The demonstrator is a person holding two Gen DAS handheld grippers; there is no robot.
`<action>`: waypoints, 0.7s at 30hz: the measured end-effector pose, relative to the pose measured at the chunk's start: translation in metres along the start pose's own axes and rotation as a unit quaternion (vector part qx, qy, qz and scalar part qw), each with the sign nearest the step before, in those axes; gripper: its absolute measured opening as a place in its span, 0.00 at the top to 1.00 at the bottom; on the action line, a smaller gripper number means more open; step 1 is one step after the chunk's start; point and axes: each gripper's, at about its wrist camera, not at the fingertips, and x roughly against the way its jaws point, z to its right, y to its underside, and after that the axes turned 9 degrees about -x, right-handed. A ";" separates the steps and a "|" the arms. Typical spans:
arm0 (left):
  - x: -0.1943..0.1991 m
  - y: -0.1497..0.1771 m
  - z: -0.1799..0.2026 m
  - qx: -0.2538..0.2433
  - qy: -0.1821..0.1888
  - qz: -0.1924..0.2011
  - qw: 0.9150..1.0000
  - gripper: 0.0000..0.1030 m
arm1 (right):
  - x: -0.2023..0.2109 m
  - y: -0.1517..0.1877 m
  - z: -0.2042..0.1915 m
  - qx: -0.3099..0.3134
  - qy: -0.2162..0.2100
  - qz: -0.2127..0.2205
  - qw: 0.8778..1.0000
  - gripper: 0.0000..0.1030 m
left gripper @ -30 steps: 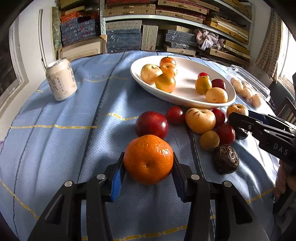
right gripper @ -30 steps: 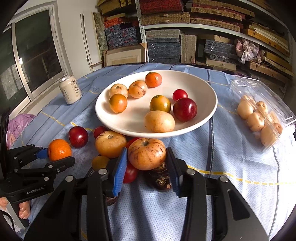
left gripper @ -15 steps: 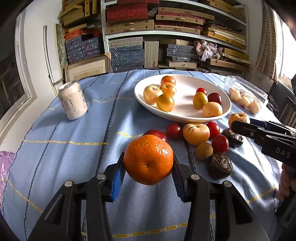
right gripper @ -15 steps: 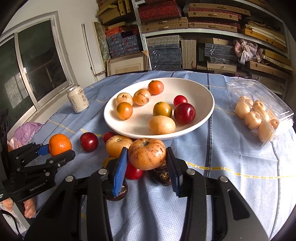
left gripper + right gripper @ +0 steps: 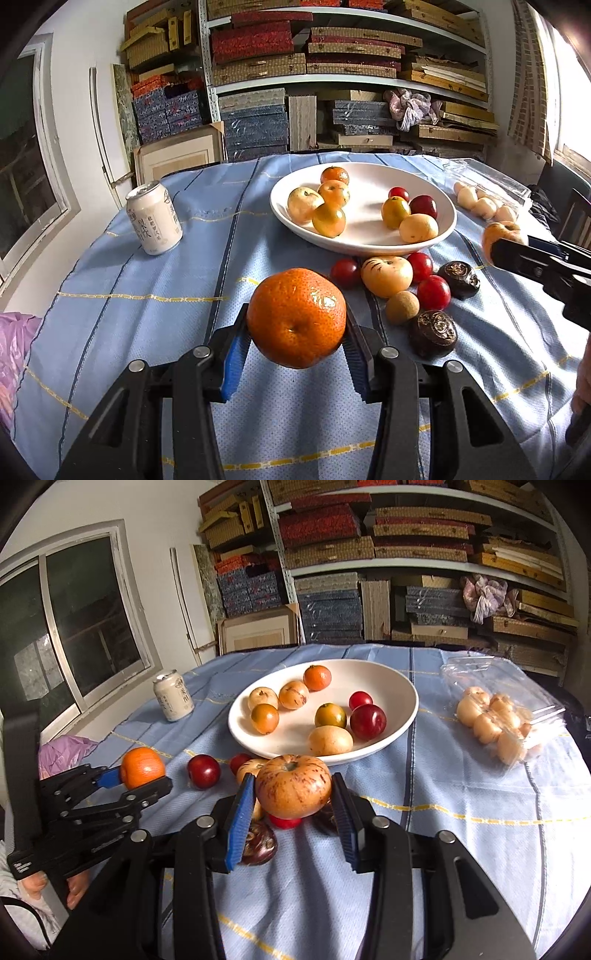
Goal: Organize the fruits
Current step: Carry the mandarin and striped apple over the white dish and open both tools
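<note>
Jaws of left gripper (image 5: 296,363) clamped on mandarin (image 5: 296,317), lower centre, lifted off the counter (image 5: 147,295) | jaws of right gripper (image 5: 293,814) clamped on speckled apple (image 5: 293,785), lower centre, just before white bowl (image 5: 402,698) | bowl mid-frame holds eight fruits | loose fruit lies on the cloth below its rim | can (image 5: 154,218) upper left

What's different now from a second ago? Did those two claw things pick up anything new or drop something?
Nothing was picked up or dropped. The left gripper still clamps the orange and the right gripper still clamps the speckled apple; both have lifted their fruit higher off the blue tablecloth, toward the white bowl. The can, the bowl's fruit and the loose fruit on the cloth stayed put.
</note>
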 end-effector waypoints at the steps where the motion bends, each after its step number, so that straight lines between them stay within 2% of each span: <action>1: 0.002 0.000 0.001 -0.002 0.000 0.002 1.000 0.54 | 0.003 0.001 -0.002 0.000 0.000 0.004 1.000 0.61; 7: 0.002 -0.016 -0.017 0.013 0.009 -0.011 1.000 0.54 | 0.034 -0.010 0.000 -0.002 0.008 0.037 0.999 0.61; 13: -0.002 -0.063 -0.031 -0.001 -0.016 -0.010 1.000 0.54 | 0.058 -0.070 0.000 0.009 0.018 0.092 0.996 0.61; 18: -0.013 -0.109 -0.029 0.000 -0.011 0.000 1.000 0.54 | 0.044 -0.106 -0.005 0.016 0.019 0.113 0.993 0.61; 21: -0.032 -0.134 -0.022 -0.004 -0.001 -0.008 1.000 0.54 | 0.011 -0.119 0.002 0.011 0.027 0.096 0.995 0.61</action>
